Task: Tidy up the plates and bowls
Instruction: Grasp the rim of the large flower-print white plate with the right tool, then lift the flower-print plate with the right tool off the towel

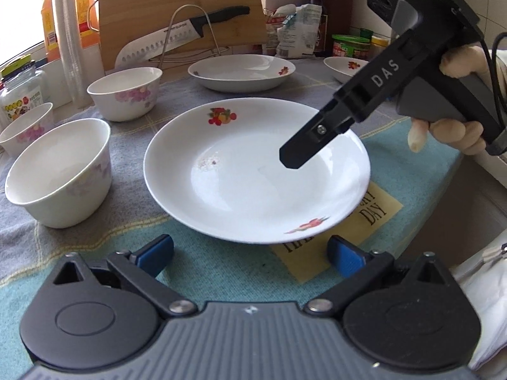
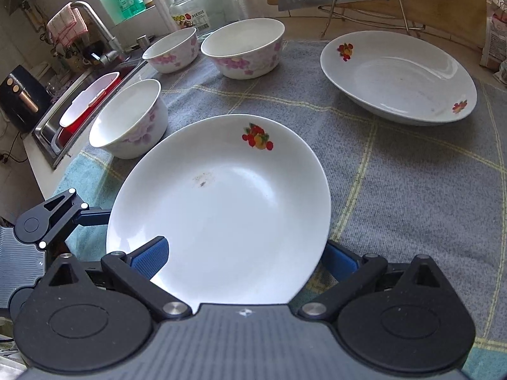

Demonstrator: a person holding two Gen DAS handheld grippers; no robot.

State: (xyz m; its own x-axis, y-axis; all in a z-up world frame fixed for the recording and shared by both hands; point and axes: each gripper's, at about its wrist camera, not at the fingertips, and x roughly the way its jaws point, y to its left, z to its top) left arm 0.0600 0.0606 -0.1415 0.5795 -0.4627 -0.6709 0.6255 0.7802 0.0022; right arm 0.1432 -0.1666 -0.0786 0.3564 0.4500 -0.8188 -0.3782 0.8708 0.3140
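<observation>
Looking along the left gripper (image 1: 250, 255), its blue pads stood wide apart and empty at the bottom of the frame, just short of the near rim of a white fruit-patterned plate (image 1: 253, 174) at centre. The right gripper (image 1: 293, 156) reached in from the upper right, one black finger over the plate's right side, a hand (image 1: 456, 129) around its handle. Three floral bowls (image 1: 63, 171) sat at the left; two more plates lay beyond — one at upper centre (image 1: 240, 71).

From the right wrist view, the right gripper (image 2: 244, 258) was spread wide, its pads either side of the plate's (image 2: 221, 209) near rim — contact unclear. The bowls (image 2: 130, 120) stood upper left, another plate (image 2: 399, 76) upper right, on a checked cloth (image 2: 412, 190).
</observation>
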